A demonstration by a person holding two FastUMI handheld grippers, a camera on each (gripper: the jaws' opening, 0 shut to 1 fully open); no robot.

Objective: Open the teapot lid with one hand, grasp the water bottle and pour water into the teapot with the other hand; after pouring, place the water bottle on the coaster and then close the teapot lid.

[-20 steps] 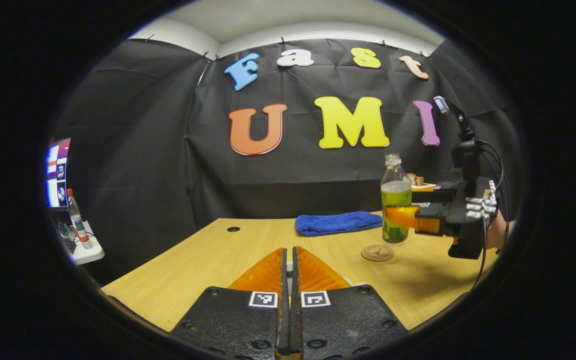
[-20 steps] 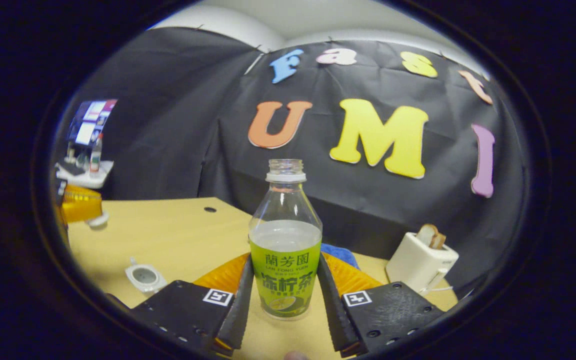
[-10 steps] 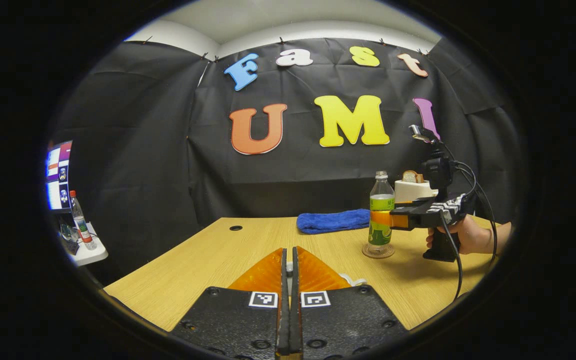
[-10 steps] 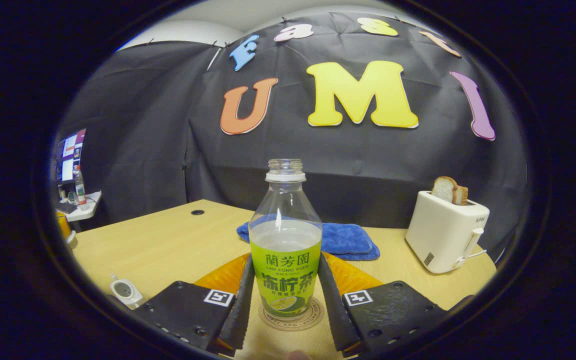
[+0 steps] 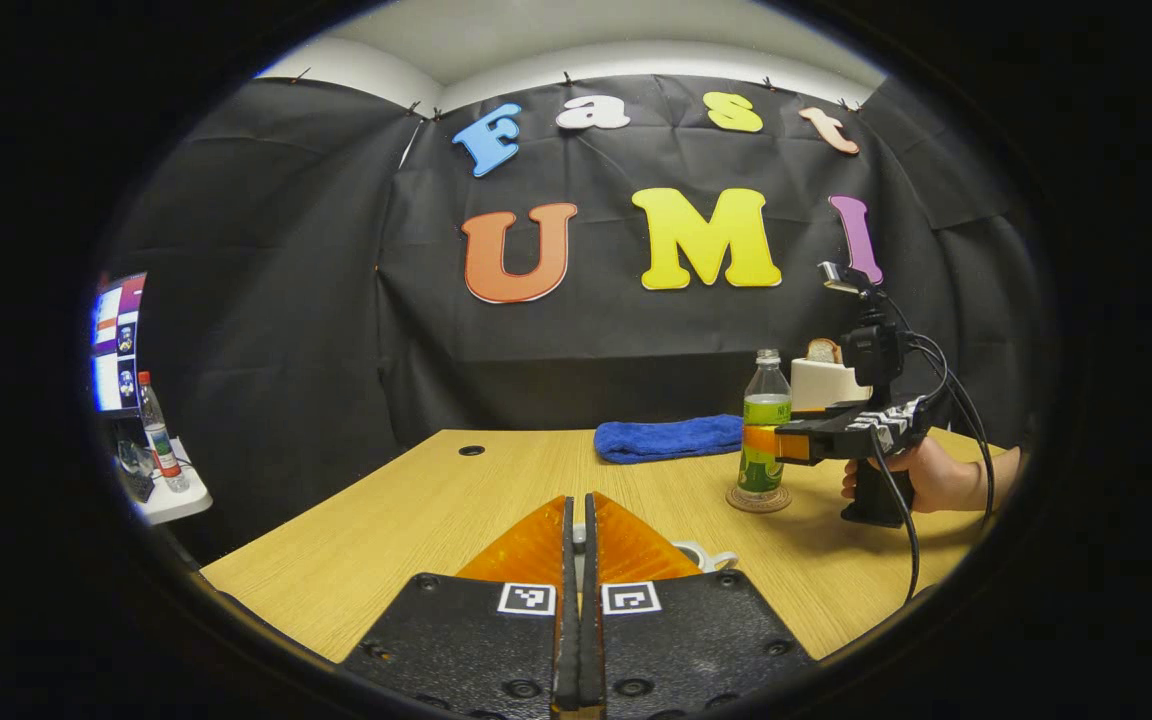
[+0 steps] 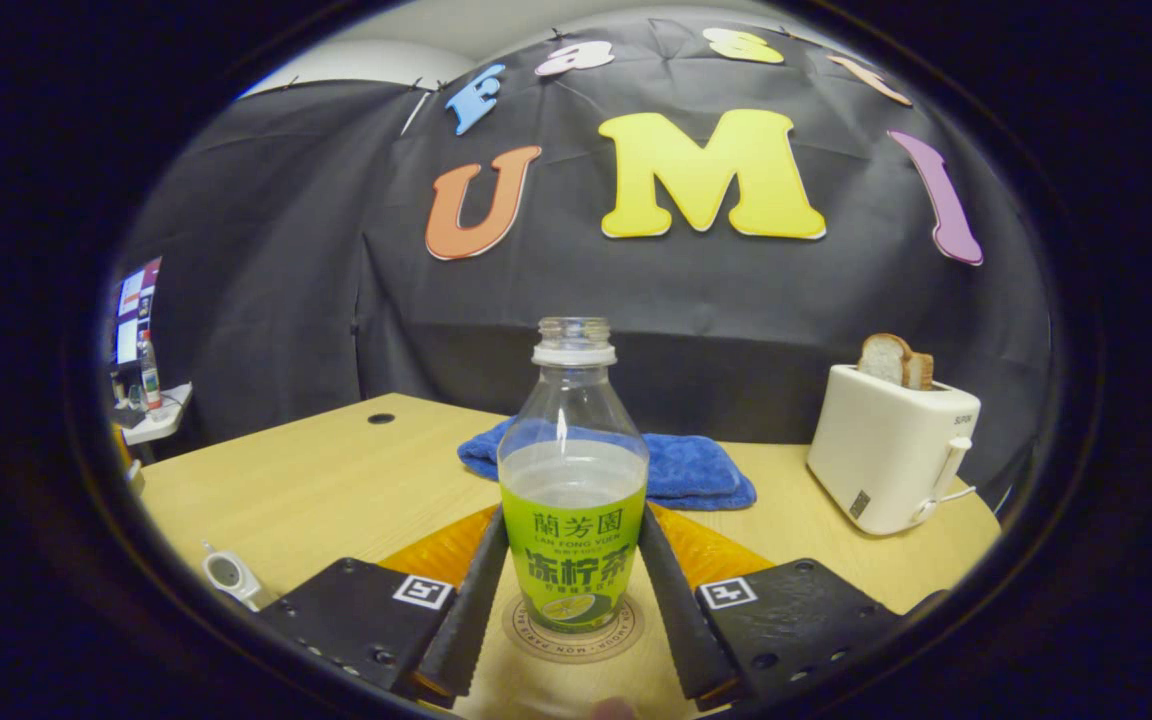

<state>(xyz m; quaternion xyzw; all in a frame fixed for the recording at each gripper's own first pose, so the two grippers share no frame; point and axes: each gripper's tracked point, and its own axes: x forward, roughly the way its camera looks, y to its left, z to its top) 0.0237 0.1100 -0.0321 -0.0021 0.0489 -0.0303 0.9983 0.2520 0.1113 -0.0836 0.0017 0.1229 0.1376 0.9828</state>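
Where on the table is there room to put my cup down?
Bare wood lies between the cable hole and the blue towel, and left of the bottle. It is crowded by the coaster, right gripper and toaster.

Count, both views:
- table: 1
- water bottle with no cap, on the table: 1
- coaster: 1
- blue towel: 1
- toaster: 1
- bread slices in the toaster: 2
- small white object at the table edge, identity unclear: 1
- capped bottle on the side shelf: 1
- monitor: 1
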